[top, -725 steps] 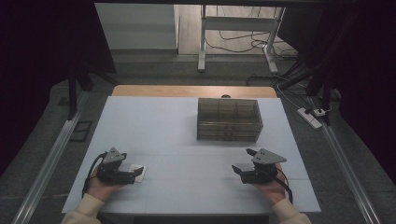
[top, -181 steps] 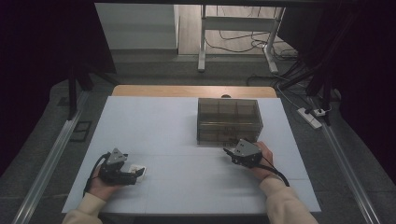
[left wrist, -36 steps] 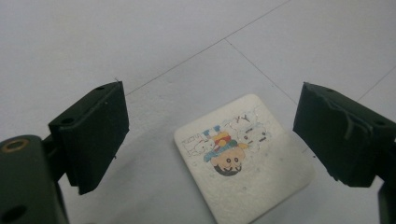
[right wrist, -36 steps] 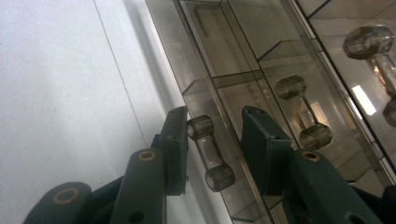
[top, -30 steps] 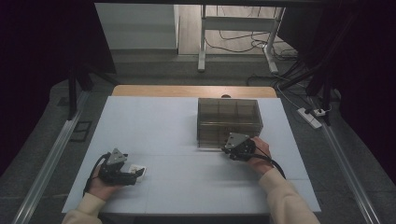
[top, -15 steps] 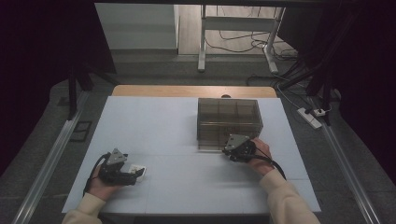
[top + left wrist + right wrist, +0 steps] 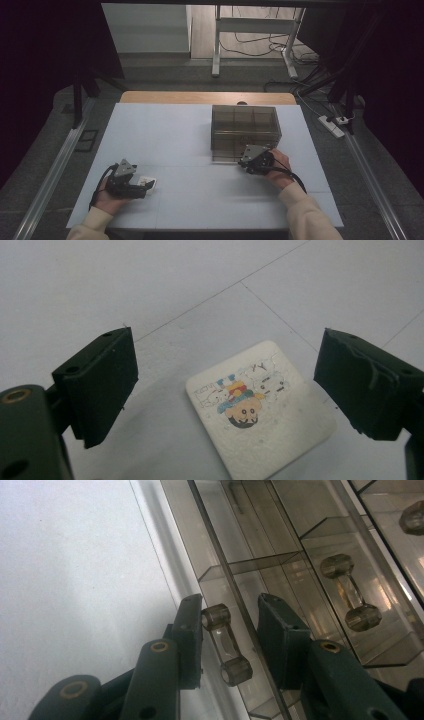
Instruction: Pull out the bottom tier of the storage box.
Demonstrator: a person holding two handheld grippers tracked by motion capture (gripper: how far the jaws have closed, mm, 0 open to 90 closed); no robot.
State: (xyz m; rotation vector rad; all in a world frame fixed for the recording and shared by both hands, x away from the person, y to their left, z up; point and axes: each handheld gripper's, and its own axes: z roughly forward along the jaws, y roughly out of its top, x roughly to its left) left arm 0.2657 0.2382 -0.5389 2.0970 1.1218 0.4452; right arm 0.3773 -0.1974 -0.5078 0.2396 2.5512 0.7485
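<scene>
White counter (image 7: 200, 130): spans the high view, faint seam lines across its surface.

Smoked clear drawer cabinet (image 7: 244, 131): standing on the far right half of the counter, upright, several drawers visible through its walls, each fronted by a clear bar handle on two round posts.

Right gripper (image 7: 248, 162): at the cabinet's near front face, toward its right side, held by the person's right hand (image 7: 278, 167). Jaws part-closed around one drawer handle (image 7: 225, 644) in the right gripper view, the handle standing between them. Left jaw just beside or touching the upper post; right jaw apart from the handle, with the drawer's front edge in the gap. Firm grasp not confirmed: contact hard to judge through the tinted plastic. A second handle (image 7: 349, 592) on the neighbouring drawer, well clear of the jaws.

Left gripper (image 7: 143, 184): low on the near left of the counter, held by the left hand (image 7: 109, 197). Jaws released and wide apart, grasping nothing.

Small white card (image 7: 261, 407): flat on the counter between the left jaws, touching neither, rounded corners, colourful cartoon print on top.
</scene>
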